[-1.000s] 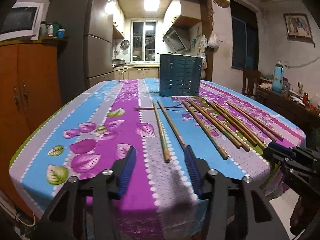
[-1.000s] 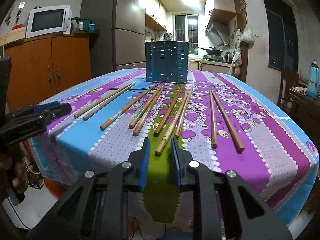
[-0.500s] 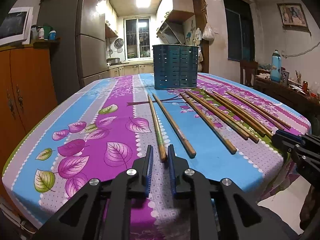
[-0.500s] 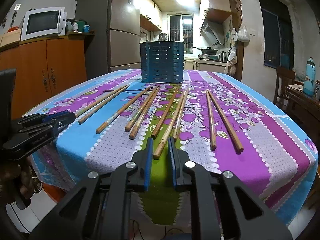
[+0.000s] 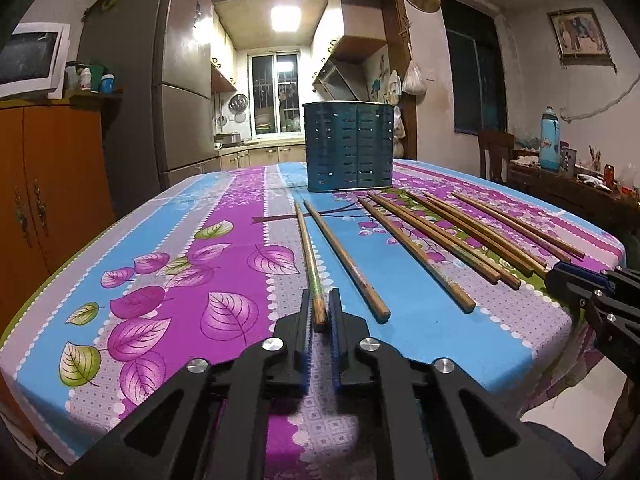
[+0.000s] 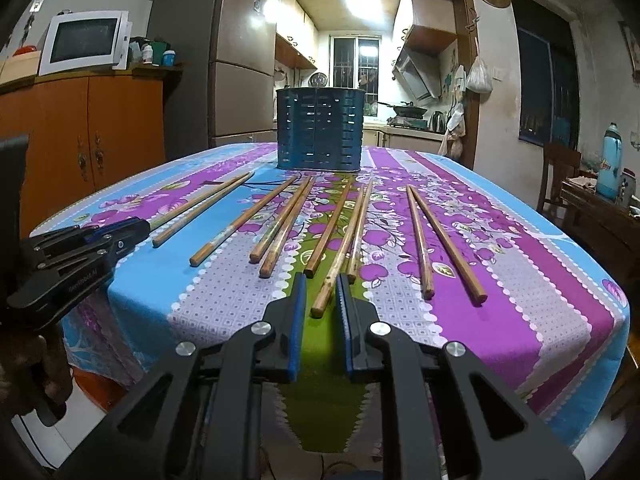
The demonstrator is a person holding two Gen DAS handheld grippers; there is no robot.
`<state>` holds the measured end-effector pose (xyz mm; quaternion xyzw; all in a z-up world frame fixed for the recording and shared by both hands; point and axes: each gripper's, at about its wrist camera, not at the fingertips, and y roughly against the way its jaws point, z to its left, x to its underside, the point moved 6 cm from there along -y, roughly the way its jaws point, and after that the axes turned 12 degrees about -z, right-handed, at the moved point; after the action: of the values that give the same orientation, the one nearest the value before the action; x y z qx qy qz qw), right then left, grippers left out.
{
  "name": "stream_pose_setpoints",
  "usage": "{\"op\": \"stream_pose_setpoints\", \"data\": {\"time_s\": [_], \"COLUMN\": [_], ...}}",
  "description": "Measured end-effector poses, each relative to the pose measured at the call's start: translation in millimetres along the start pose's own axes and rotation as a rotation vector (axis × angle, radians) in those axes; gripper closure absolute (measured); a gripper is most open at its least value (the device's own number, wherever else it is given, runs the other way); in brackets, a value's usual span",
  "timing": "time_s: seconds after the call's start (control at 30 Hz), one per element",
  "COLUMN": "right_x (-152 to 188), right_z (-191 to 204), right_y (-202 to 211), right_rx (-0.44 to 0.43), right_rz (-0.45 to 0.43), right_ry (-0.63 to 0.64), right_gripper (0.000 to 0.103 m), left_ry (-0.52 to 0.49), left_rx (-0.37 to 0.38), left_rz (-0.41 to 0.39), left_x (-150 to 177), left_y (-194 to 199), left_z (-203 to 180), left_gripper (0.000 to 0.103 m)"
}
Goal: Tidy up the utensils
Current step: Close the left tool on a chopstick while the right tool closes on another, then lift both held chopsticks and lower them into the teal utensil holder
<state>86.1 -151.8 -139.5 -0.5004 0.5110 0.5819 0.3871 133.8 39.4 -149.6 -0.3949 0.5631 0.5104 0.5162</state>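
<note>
Several wooden chopsticks lie in a row on the flowered tablecloth [image 5: 168,264], pointing toward a dark blue slotted utensil holder [image 5: 349,147] at the far end, also in the right wrist view [image 6: 320,129]. My left gripper [image 5: 319,307] is shut on the near end of the leftmost chopstick [image 5: 307,248], which still rests on the table. My right gripper [image 6: 321,290] is narrowly open, its jaws on either side of the near end of a middle chopstick [image 6: 340,258] without pinching it. Each gripper shows at the edge of the other view.
The table's near edge drops off just under both grippers. An orange cabinet [image 6: 86,128] with a microwave [image 6: 82,42] stands to the left, a fridge [image 5: 160,92] behind. A chair and a side table with a blue bottle [image 5: 550,139] stand to the right.
My left gripper went from wide open to shut, moved forward and closed on the leftmost chopstick's end. My right gripper advanced so its jaws flank the middle chopstick's end.
</note>
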Motion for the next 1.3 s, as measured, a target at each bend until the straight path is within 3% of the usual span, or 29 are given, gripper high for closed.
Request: {"op": "stream_pose_setpoints", "data": {"time_s": [0.27,0.47,0.73,0.93,1.1,1.3], "right_x": [-1.6,-25.7,-76.0,-126.1,-159.1,-185.6], "right_z": [-0.6,-1.9,-4.4,-10.0,-24.5,-40.0], "right_y": [2.8,17.6,42.8,39.2,17.2,-12.7], "right_rx": [-0.005,-0.009,-0.009,-0.046,-0.083,-0.118], "right_rz": [-0.009,-0.067,-0.184,-0.251,-0.229,-0.183], "right_ry": [-0.032,-0.014,0.05,0.094,0.102,0.069], "right_gripper": [0.096,0.096,0.097,0.098,0.098,0.098], "left_ry": [0.003,0.003,-0.015,-0.055,-0.062,-0.068], "left_rx": [-0.015,-0.027,-0.024,-0.011,0.002,0.025], "left_rz": [-0.005,-0.049,-0.215,-0.295,-0.313,-0.272], "left_x": [-1.5,-18.9,-81.8,-124.3,-160.5,-190.1], "left_y": [1.0,15.5,52.2,46.6,27.1,-4.1], "left_z": [0.2,3.6,-2.0,-9.0,-7.6,-7.9], "left_gripper": [0.096,0.096,0.096,0.096,0.096,0.096]}}
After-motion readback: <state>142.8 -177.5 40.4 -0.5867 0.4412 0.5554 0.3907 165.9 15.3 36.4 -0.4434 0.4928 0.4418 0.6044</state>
